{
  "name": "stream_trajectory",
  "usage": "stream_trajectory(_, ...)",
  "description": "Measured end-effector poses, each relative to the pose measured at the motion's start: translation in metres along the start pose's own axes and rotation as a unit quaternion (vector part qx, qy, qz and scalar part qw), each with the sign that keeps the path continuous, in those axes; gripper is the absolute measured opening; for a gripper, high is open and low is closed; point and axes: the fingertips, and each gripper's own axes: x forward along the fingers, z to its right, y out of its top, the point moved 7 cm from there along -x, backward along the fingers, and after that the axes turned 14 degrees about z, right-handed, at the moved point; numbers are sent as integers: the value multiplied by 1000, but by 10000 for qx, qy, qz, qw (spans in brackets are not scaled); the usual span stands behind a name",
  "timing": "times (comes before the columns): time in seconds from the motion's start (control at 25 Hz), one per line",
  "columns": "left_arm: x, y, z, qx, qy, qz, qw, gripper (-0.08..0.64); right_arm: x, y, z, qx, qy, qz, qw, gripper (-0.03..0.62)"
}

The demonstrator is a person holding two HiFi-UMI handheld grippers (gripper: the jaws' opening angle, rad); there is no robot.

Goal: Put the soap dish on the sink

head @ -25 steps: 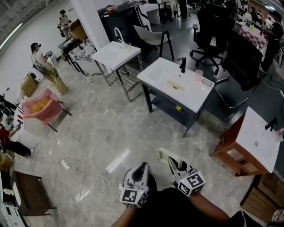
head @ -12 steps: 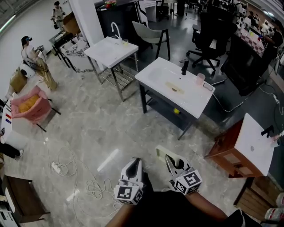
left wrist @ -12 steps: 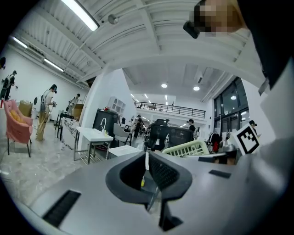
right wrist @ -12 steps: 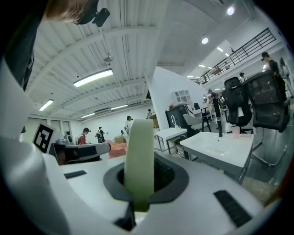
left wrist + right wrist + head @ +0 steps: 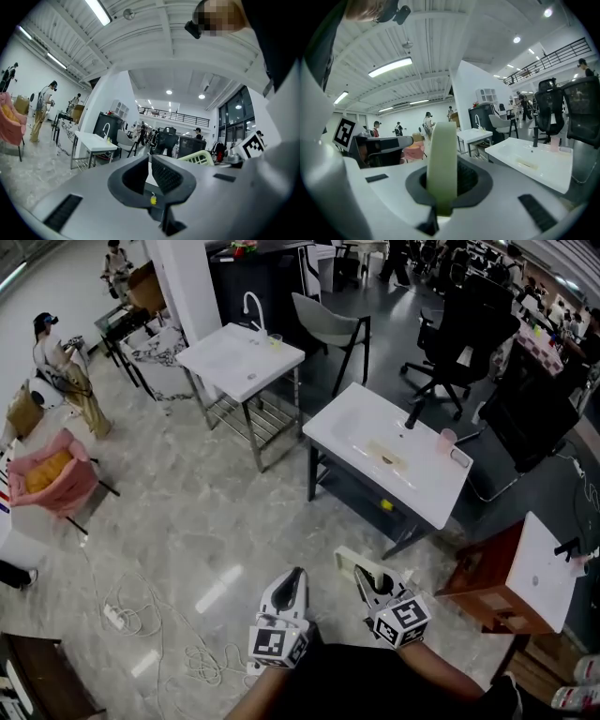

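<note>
The step in hand is, in my judgement, the carrying: the soap dish (image 5: 349,562) is not yet at any sink. It is pinched by the right gripper (image 5: 370,585), low in the head view and close to the person's body, well apart from the nearest sink (image 5: 433,501), which stands ahead on a dark frame. The left gripper (image 5: 294,579) hangs just beside the right one, its jaws pressed together with nothing between them.

The next move calls for bringing the dish over the flat white rim of that sink and lowering it onto a bare part, away from the black tap (image 5: 412,414) and the pink cup (image 5: 446,439), before the jaws let go. A second sink (image 5: 239,357) stands further off; I cannot tell which one is meant, but the nearer seems likely.

The right gripper view shows what the head view does not – the dish stands upright and edge-on between the jaws, a pale green strip clamped near its lower part. The left gripper view gives the dish from the side, with its slotted wall. Only the head view shows the marble floor between the person and the sink – it looks free there, and some loose cable (image 5: 202,638) lies to the left
</note>
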Motion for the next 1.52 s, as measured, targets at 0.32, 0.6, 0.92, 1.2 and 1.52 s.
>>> stream_trajectory(0.32, 59, 24, -90, -168, -174, -95, 9997, 25, 98, 14, 3, 27, -321, -25, 9995, 6)
stream_trajectory(0.6, 89, 30, -136, -263, -410, -116, 9987, 25, 152, 15, 0, 101, -546, -26, 9985, 6)
stream_trajectory(0.92, 89, 22, -174, -418, -320, -162, 9985, 25, 163, 0, -6, 131, -671, -161, 9975, 6)
stream_trajectory(1.2, 90, 10, -181, -569, -140, -224, 9980, 25, 162, -8, 13, 133, -850, -272, 9959, 6)
stream_trajectory(1.52, 129, 2, -178, -604, -122, -353, 9975, 25, 188, -8, 50, 340, -912, -126, 9952, 6)
